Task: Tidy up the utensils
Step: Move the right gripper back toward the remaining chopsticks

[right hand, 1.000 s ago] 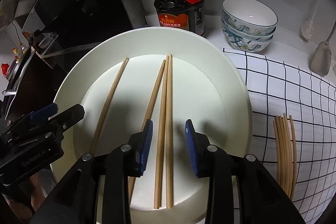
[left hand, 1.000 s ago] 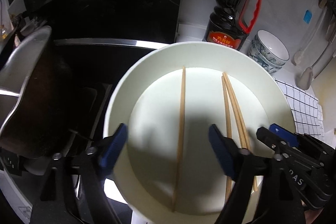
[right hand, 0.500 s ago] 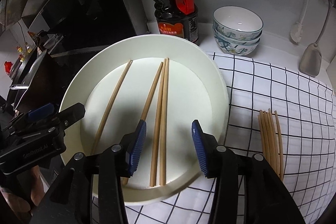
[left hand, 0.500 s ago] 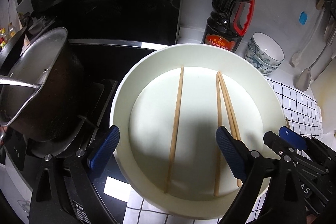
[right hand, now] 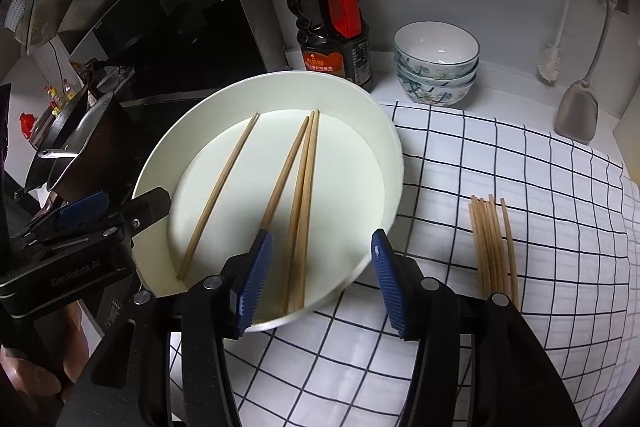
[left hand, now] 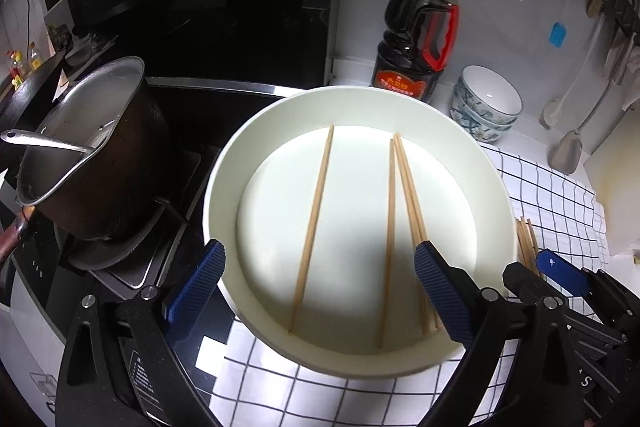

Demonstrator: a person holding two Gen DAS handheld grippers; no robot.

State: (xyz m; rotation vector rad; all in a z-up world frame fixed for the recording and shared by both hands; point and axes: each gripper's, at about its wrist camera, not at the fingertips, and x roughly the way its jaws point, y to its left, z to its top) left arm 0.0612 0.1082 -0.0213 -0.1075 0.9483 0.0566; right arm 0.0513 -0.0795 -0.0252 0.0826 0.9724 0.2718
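A white plate (left hand: 496,195) (right hand: 384,131) lies on the checked cloth and holds several wooden chopsticks: one alone (left hand: 314,227) (right hand: 220,195) on the left, and a close group (left hand: 404,211) (right hand: 302,211) to its right. A bundle of chopsticks (right hand: 494,247) lies on the cloth right of the plate; its tips show in the left wrist view (left hand: 526,239). My left gripper (left hand: 316,291) is open and empty, above the plate's near rim. My right gripper (right hand: 320,279) is open and empty, above the near ends of the grouped chopsticks.
A metal pot (left hand: 88,147) with a ladle stands on the stove at left. A soy sauce bottle (right hand: 332,23) and stacked bowls (right hand: 436,63) stand behind the plate. A brush (right hand: 554,43) and spatula (right hand: 578,107) hang at the right wall. The checked cloth (right hand: 520,155) covers the counter.
Both grippers have pulled back and up from the plate and opened wider. The chopsticks in the plate have not moved.
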